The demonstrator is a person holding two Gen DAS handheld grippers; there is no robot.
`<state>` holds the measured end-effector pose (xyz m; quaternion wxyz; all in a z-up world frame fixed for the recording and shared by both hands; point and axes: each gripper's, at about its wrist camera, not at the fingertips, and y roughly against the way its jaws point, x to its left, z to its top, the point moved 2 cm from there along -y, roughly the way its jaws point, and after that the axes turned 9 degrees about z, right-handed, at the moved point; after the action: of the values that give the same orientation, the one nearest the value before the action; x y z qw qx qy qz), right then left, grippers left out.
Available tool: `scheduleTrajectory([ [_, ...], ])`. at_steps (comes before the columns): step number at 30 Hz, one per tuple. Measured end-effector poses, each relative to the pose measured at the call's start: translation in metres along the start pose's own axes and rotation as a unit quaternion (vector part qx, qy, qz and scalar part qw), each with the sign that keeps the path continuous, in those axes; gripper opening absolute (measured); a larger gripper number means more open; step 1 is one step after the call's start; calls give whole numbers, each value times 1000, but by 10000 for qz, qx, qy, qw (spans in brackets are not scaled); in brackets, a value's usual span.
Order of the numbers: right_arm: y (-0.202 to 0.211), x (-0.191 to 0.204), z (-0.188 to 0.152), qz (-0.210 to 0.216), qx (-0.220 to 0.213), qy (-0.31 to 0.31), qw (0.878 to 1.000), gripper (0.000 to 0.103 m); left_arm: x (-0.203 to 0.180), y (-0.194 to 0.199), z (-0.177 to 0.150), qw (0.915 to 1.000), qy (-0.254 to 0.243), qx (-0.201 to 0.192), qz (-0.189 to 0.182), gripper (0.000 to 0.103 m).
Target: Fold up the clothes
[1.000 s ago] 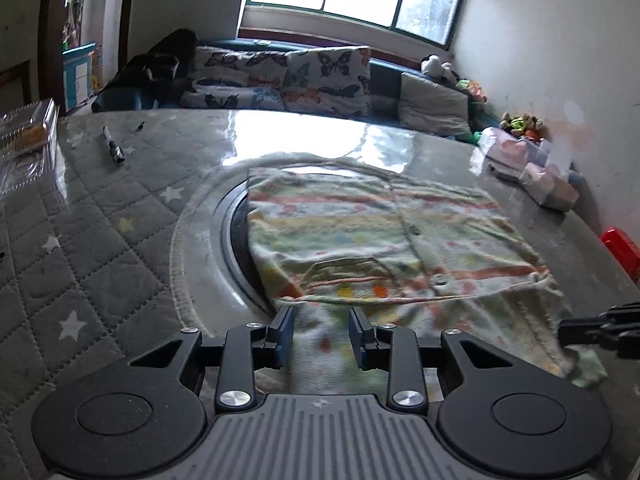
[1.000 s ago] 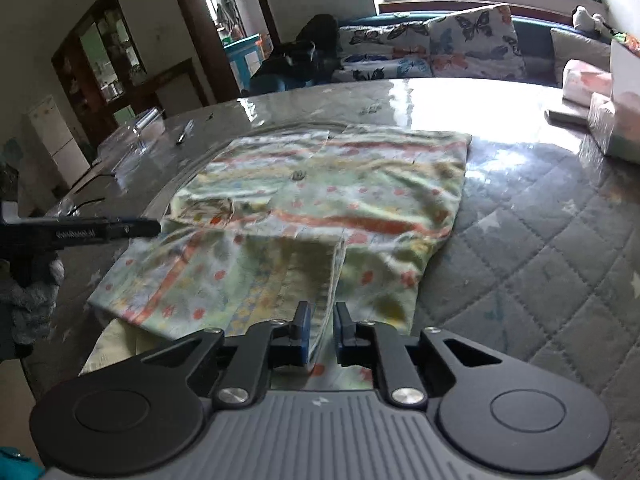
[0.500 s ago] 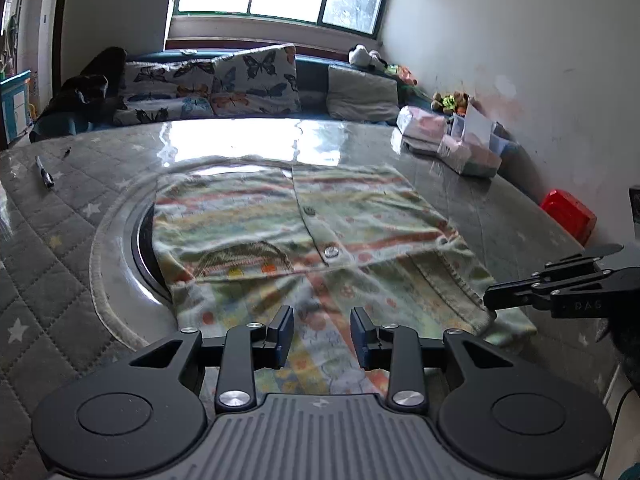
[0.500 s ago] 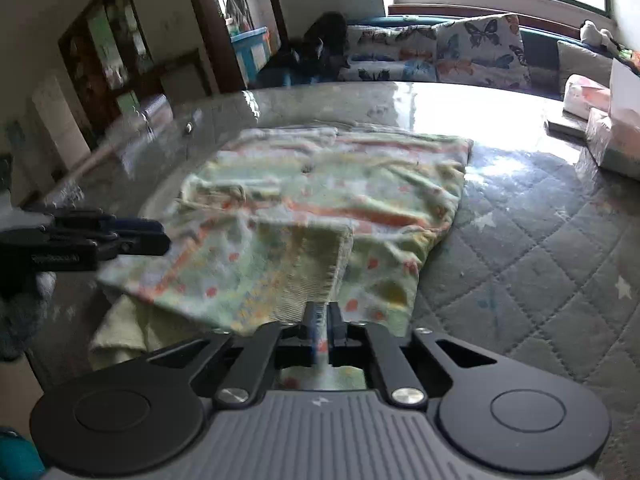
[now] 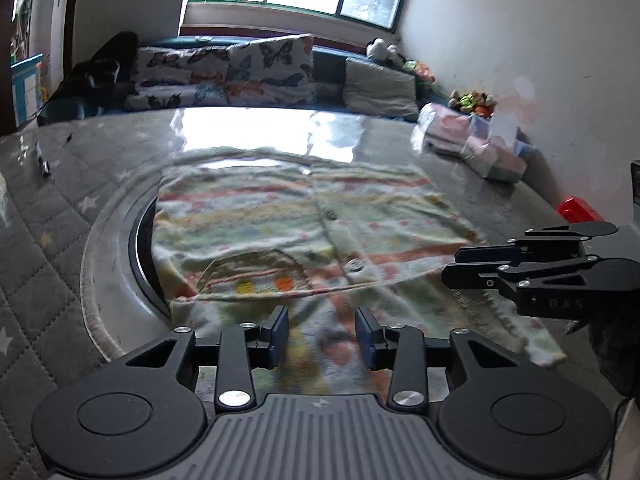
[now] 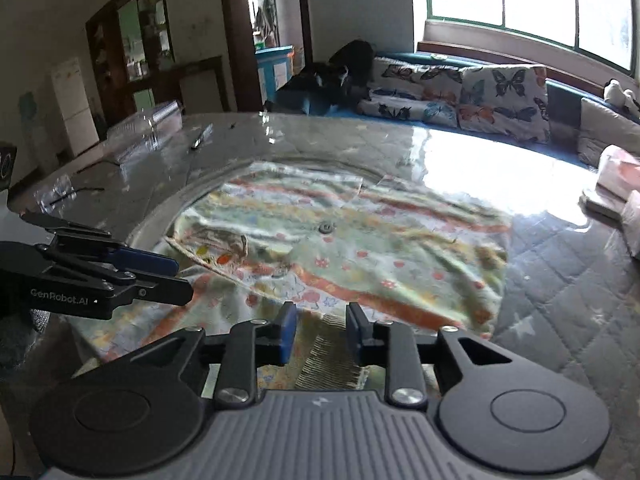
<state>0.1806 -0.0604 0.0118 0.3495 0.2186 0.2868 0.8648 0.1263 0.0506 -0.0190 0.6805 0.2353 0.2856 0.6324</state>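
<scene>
A pale green buttoned children's garment [image 5: 304,232] with orange stripes and dots lies spread on the round table, its near part folded over; it also shows in the right wrist view [image 6: 360,248]. My left gripper [image 5: 322,334] is open and empty, just above the garment's near edge. My right gripper [image 6: 320,330] is open and empty over the folded sleeve cuff [image 6: 332,364] at the near right corner. Each gripper shows in the other's view, the right one [image 5: 532,272] at the right, the left one [image 6: 108,276] at the left.
The table has a grey quilted star cover [image 5: 36,240] under clear plastic. A pen [image 5: 42,160] lies far left. Pink tissue packs [image 5: 476,144] and a red object [image 5: 578,210] sit at the right by the wall. A sofa with butterfly cushions [image 5: 240,72] stands behind.
My right gripper, shut on the sleeve cuff before, has opened and let it go. The left gripper stayed open and swung a little.
</scene>
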Motion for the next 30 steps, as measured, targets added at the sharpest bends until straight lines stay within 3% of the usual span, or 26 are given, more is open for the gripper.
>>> scheduleTrajectory([
  [4, 3, 2, -6, -10, 74, 96, 9999, 28, 1, 2, -3, 10000, -28, -25, 2, 42],
  [7, 14, 12, -12, 43, 91, 293, 9995, 35, 1, 8, -5, 10000, -29, -23, -1, 42],
  [13, 24, 25, -36, 126, 313, 530, 9980, 38, -10, 36, -19, 9999, -63, -70, -107, 44],
  [16, 33, 31, -42, 89, 281, 658, 9974, 45, -16, 53, -29, 9998, -107, -78, -138, 47],
  [23, 53, 39, -51, 5, 212, 794, 9966, 47, -25, 77, -57, 9998, 5, 187, -41, 53],
  [30, 73, 46, -61, -88, 136, 961, 9952, 53, -33, 82, -75, 9980, 288, 497, -260, 52],
])
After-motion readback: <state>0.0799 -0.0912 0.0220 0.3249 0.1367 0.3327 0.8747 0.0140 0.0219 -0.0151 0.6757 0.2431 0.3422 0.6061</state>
